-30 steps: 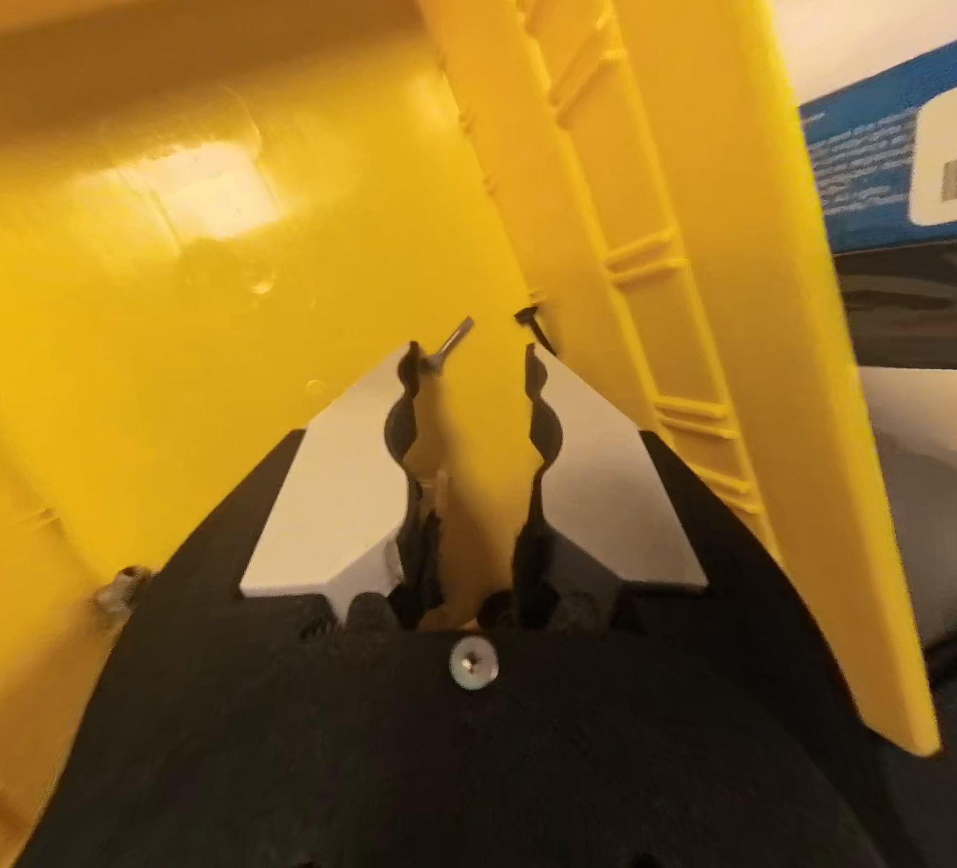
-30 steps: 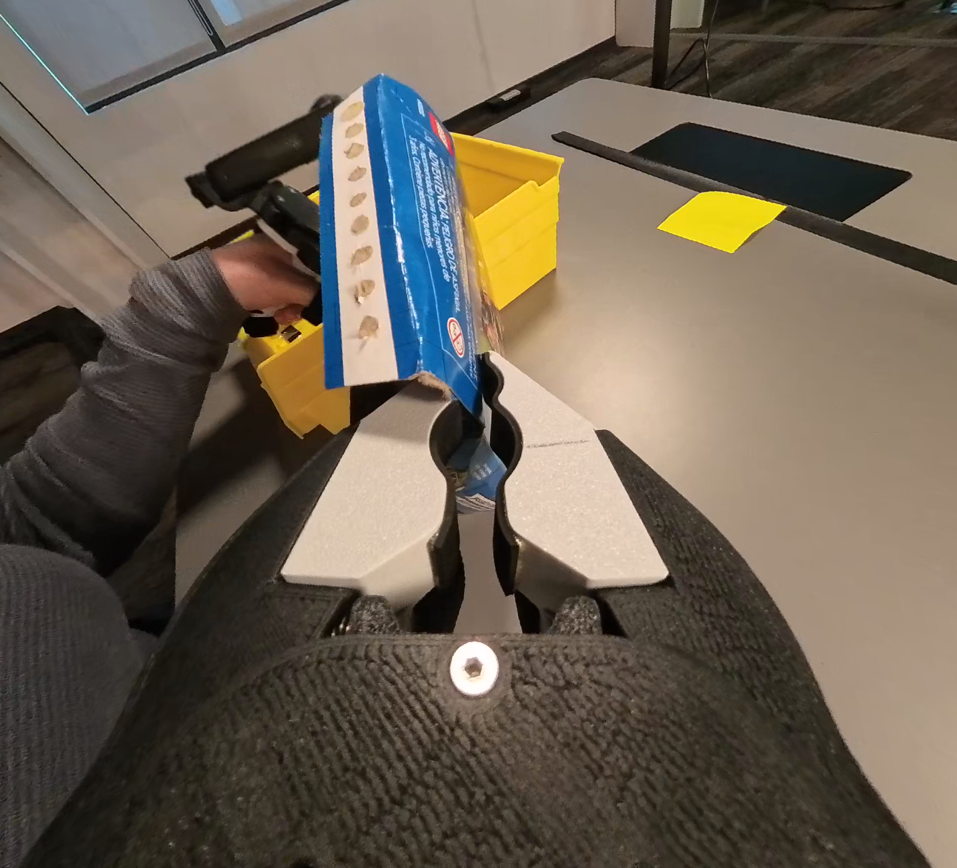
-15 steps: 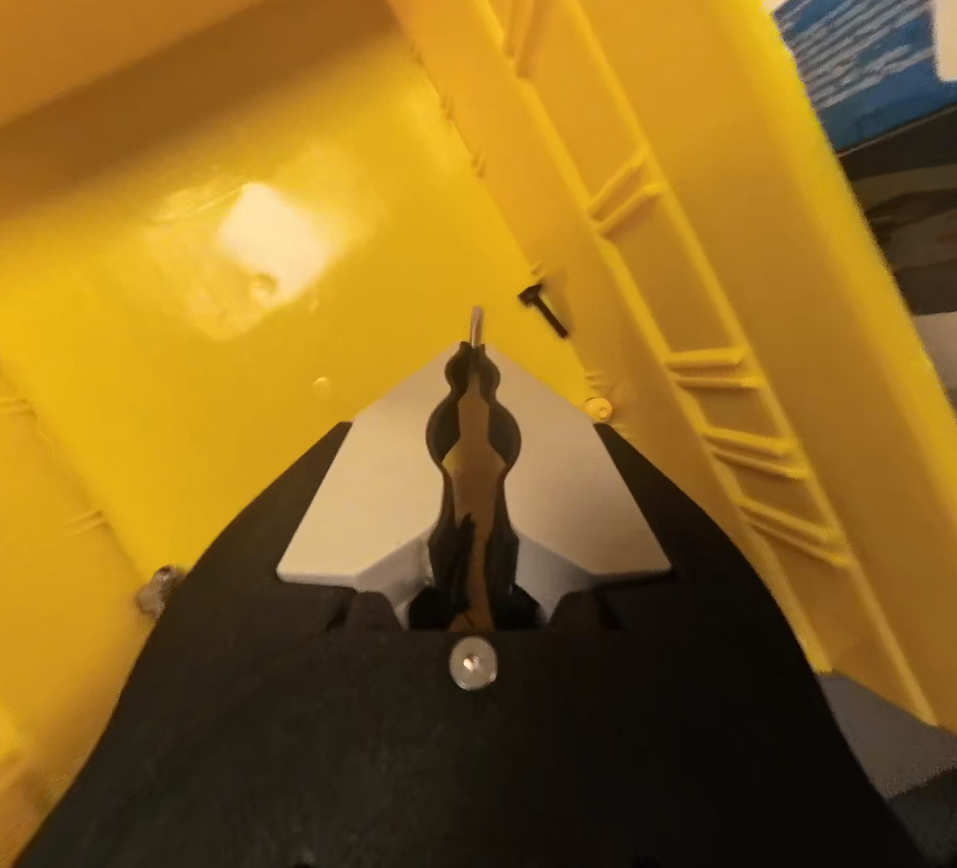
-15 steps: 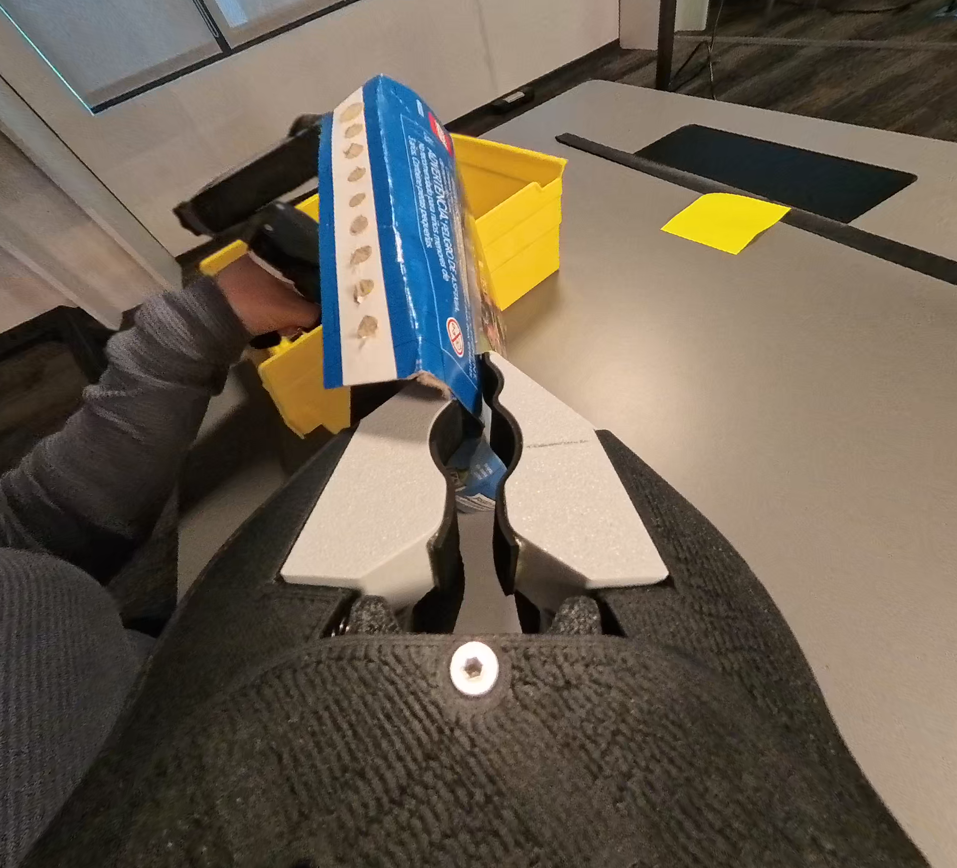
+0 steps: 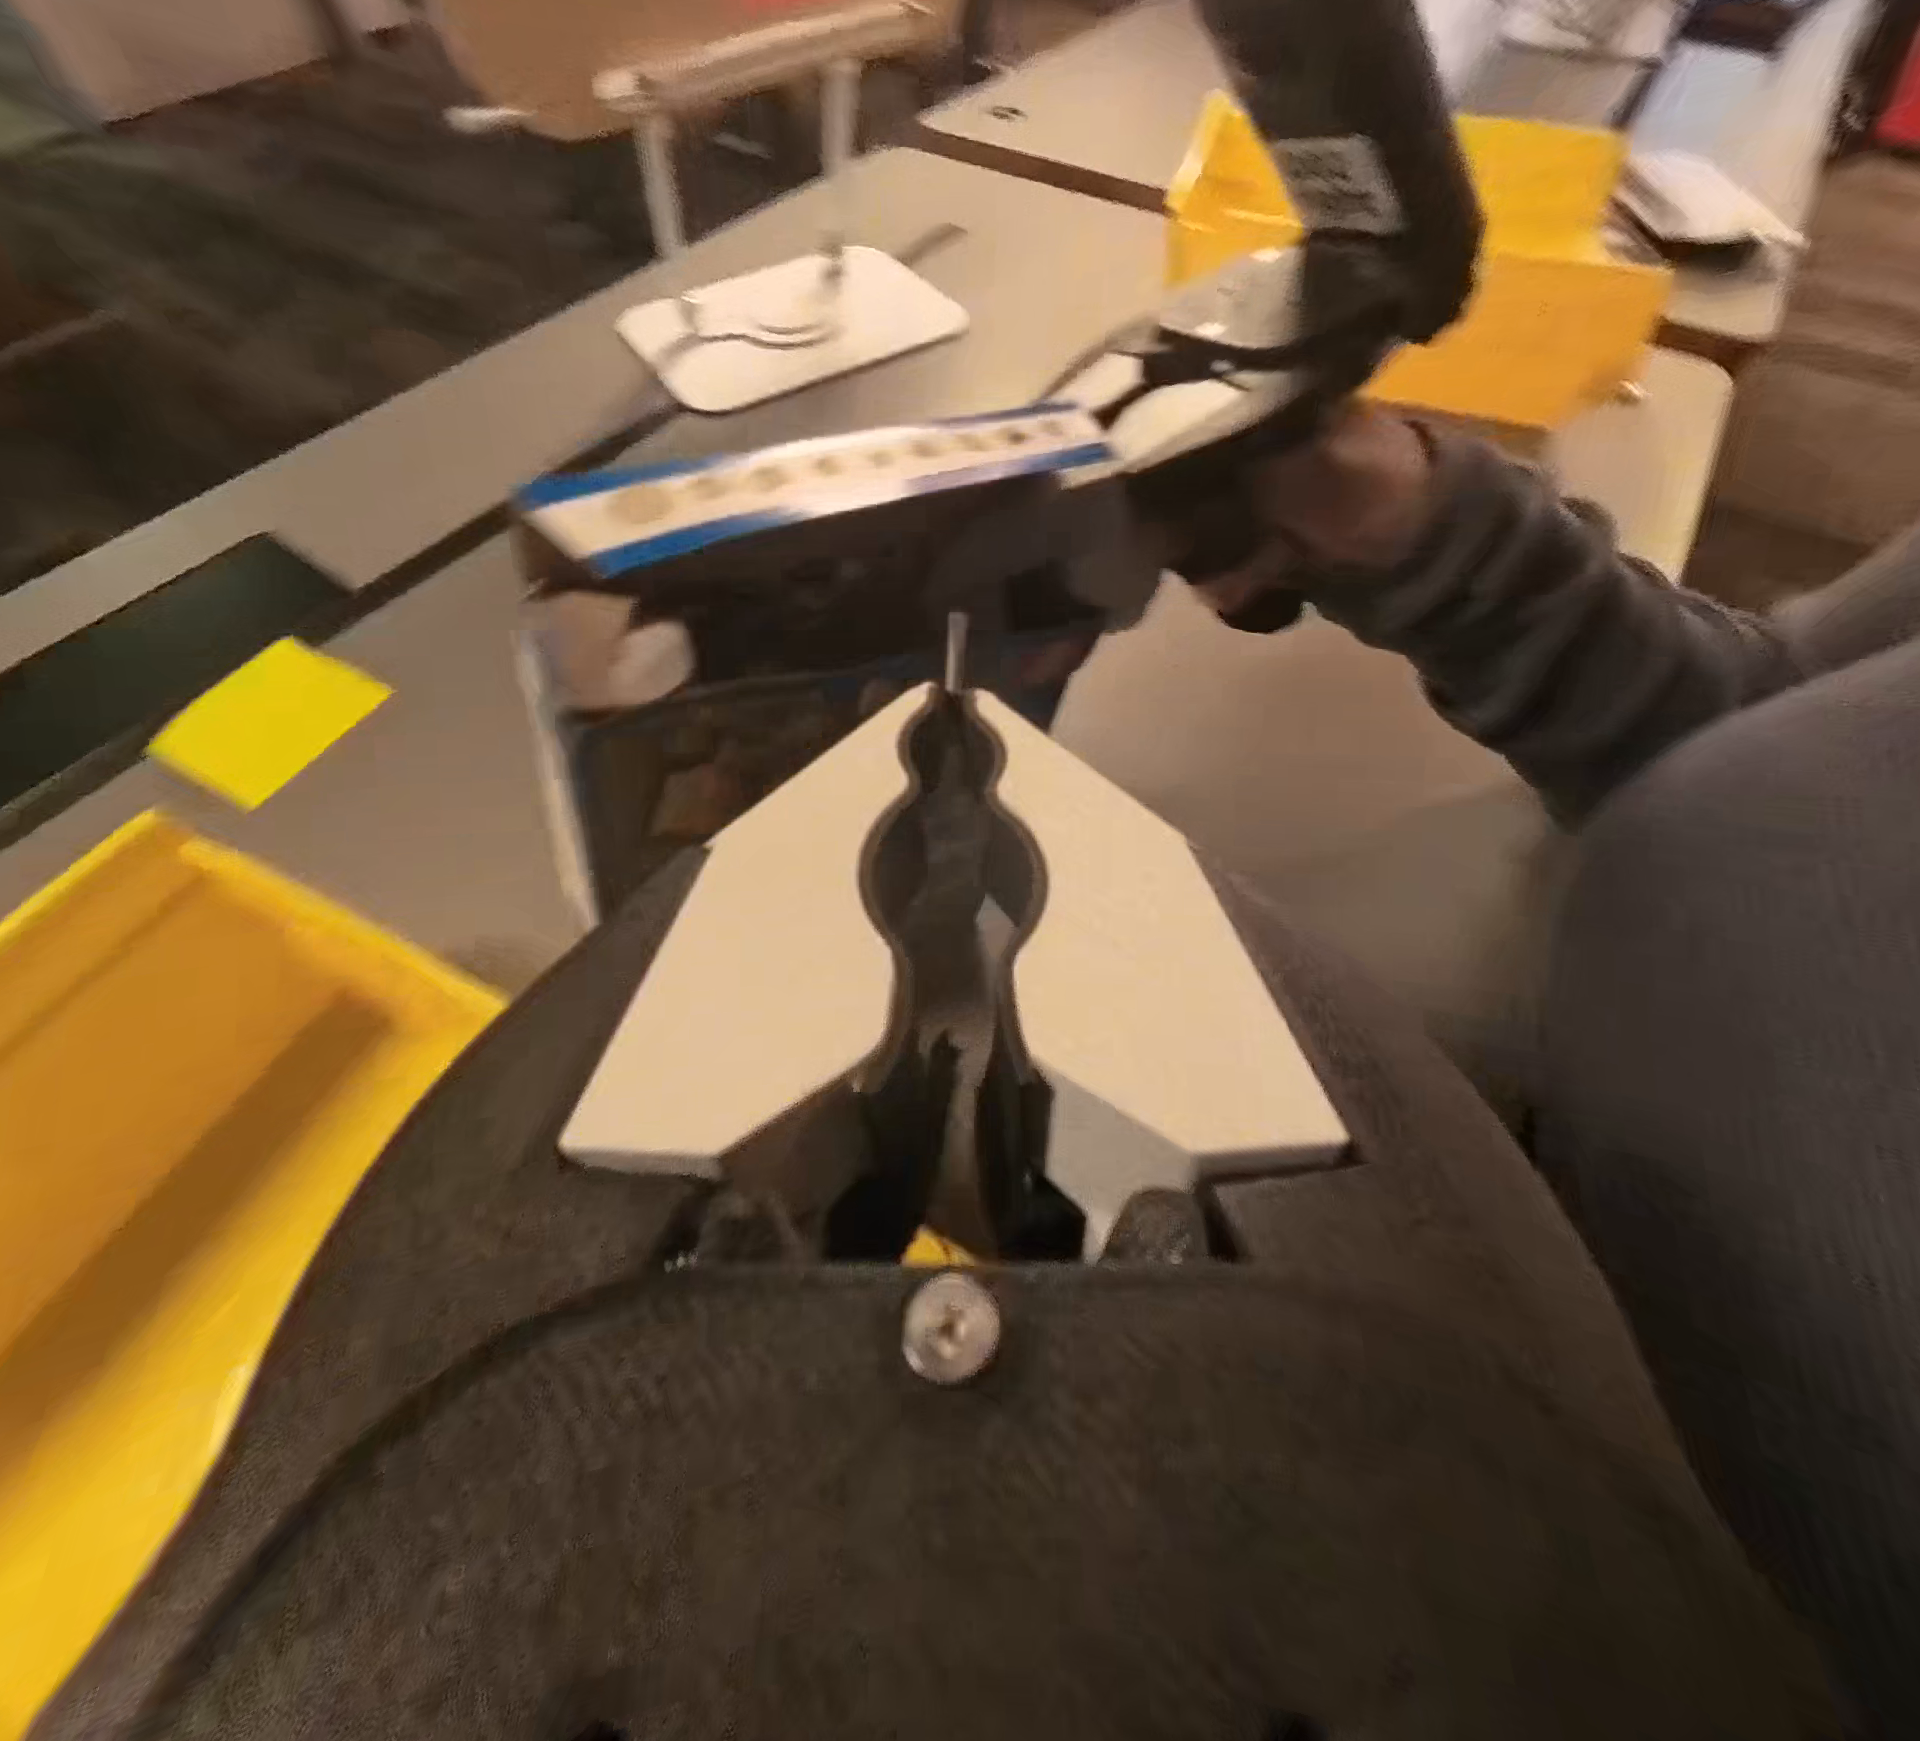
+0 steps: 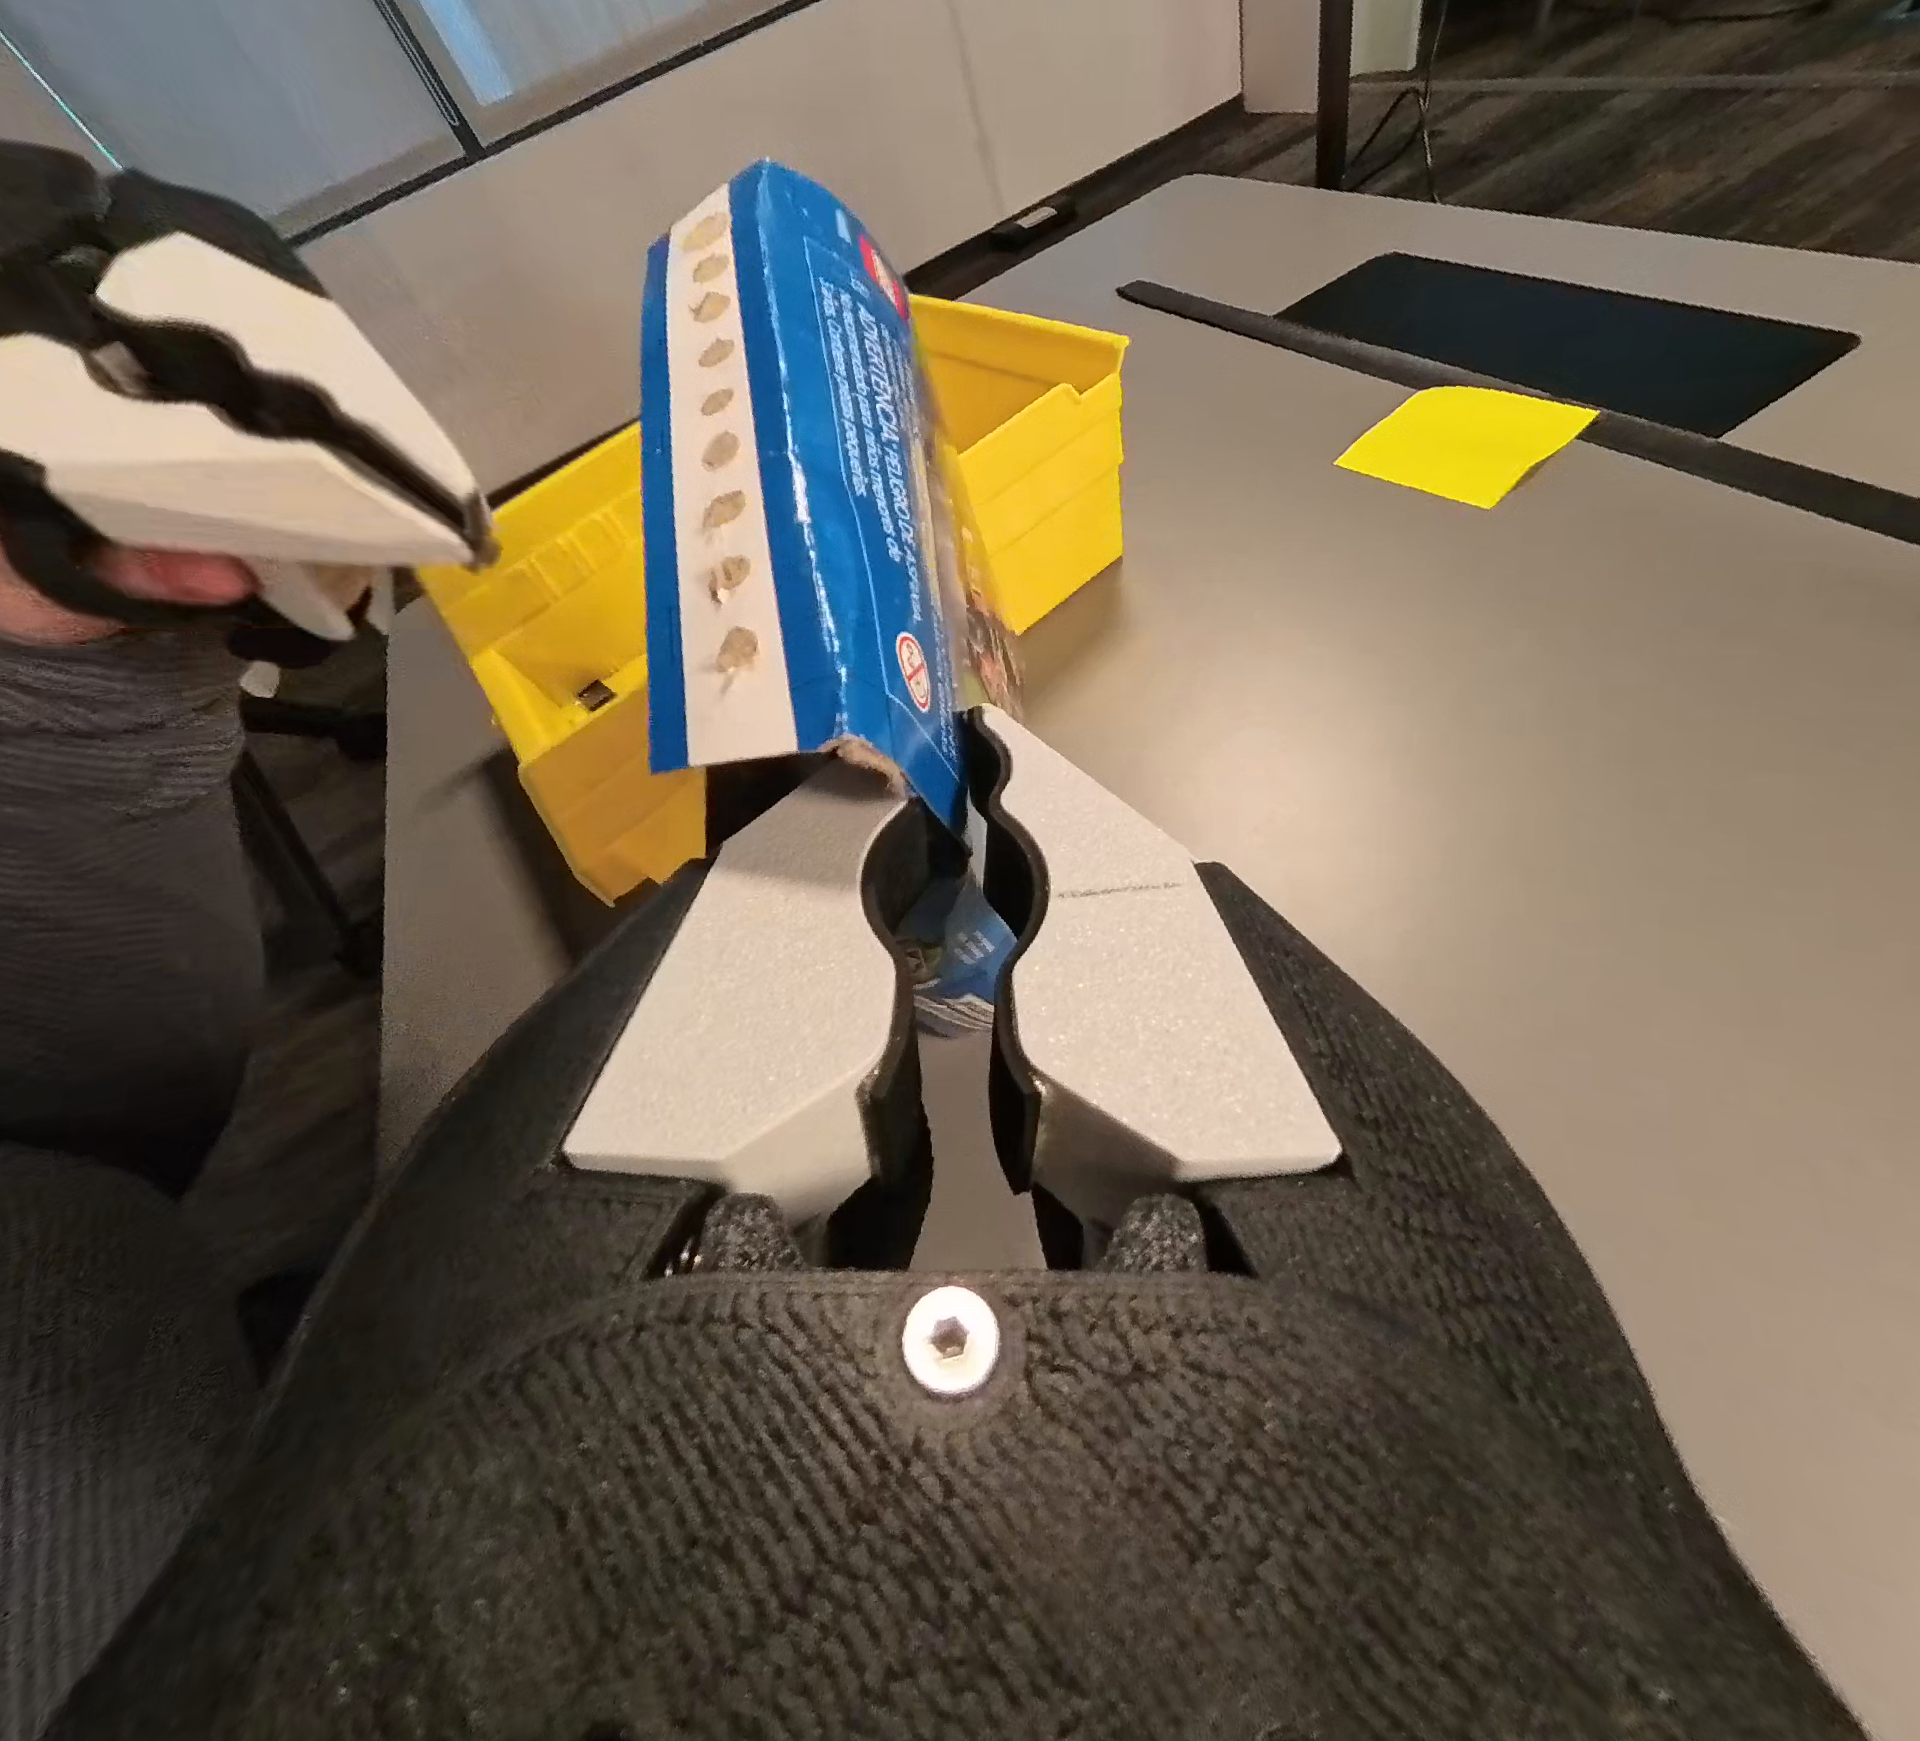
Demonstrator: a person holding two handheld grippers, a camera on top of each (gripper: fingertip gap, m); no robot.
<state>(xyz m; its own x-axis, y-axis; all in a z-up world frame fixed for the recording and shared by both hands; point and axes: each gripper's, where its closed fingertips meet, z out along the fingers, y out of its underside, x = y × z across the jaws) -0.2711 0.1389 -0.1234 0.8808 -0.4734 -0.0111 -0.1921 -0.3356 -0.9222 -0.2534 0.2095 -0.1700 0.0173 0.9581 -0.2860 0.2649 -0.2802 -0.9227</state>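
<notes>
The left hand-held gripper is closed, its tips pinching a thin grey pin that sticks out past them; the view is blurred, so what kind of small metal part it is cannot be told. It hangs above the tabletop, just in front of the box.

The right hand-held gripper is closed on the lower corner of that blue box, a flat carton with a white strip of round dots along one edge (its torn flap shows brown card). The box stands up tilted from the jaws, clear of the tabletop.

Behind the box a yellow bin sits at the tabletop's left edge, with a small dark piece on its floor. A yellow note lies toward the far right edge, beside a black strip and a dark mat. In the left view a white tray lies farther off.
</notes>
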